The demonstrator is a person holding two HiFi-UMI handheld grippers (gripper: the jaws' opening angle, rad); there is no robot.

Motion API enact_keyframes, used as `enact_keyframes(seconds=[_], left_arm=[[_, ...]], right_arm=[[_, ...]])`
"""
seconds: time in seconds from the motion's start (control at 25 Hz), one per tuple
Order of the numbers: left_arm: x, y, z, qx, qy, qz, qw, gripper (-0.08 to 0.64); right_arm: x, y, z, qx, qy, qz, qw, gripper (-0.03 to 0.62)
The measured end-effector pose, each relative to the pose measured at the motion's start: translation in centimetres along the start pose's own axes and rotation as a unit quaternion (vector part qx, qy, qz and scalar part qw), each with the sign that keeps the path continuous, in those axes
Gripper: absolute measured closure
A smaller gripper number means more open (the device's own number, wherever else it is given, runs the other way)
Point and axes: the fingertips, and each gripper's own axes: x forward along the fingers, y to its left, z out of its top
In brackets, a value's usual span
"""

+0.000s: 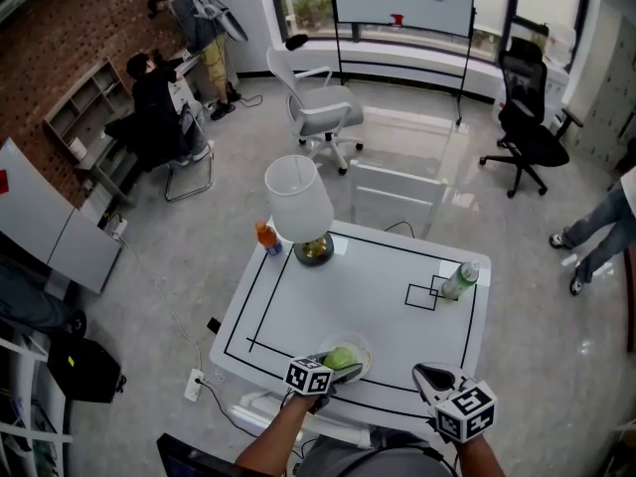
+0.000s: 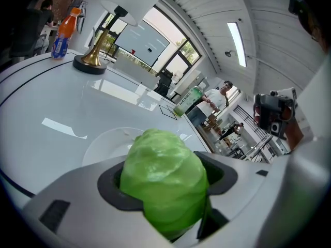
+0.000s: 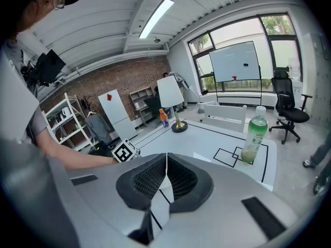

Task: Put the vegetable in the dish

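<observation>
The green vegetable [image 2: 163,182] was gripped between the jaws of the left gripper [image 1: 336,364] and held over the clear dish [image 1: 364,347] at the near edge of the white table [image 1: 368,286]. The right gripper [image 3: 165,182], to its right, was seen closed and empty.

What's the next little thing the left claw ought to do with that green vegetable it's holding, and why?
Probably ease down a touch and open the jaws. The left gripper is clamped on the green cabbage, which hangs just over the clear dish, so letting go from there should land it inside rather than on the table.
</observation>
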Motion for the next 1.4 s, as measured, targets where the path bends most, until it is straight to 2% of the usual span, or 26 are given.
enact_keyframes(seconds=[0.6,0.84,1.4], left_arm=[[0.5,0.1,0.4,0.002,0.018,-0.013,0.9997,0.253],[0.7,-0.2,0.4,0.036,0.043,-0.009,0.9984,0.253],[0.5,1.1,1.8,0.111,0.002,0.044,0.9929,0.253]], right_arm=[[0.7,-0.5,-0.1,0.005,0.005,0.003,1.000,0.584],[1.0,-0.3,-0.2,0.005,0.011,0.006,1.000,0.584],[2.0,-0.2,-0.5,0.010,0.017,0.008,1.000,0.584]])
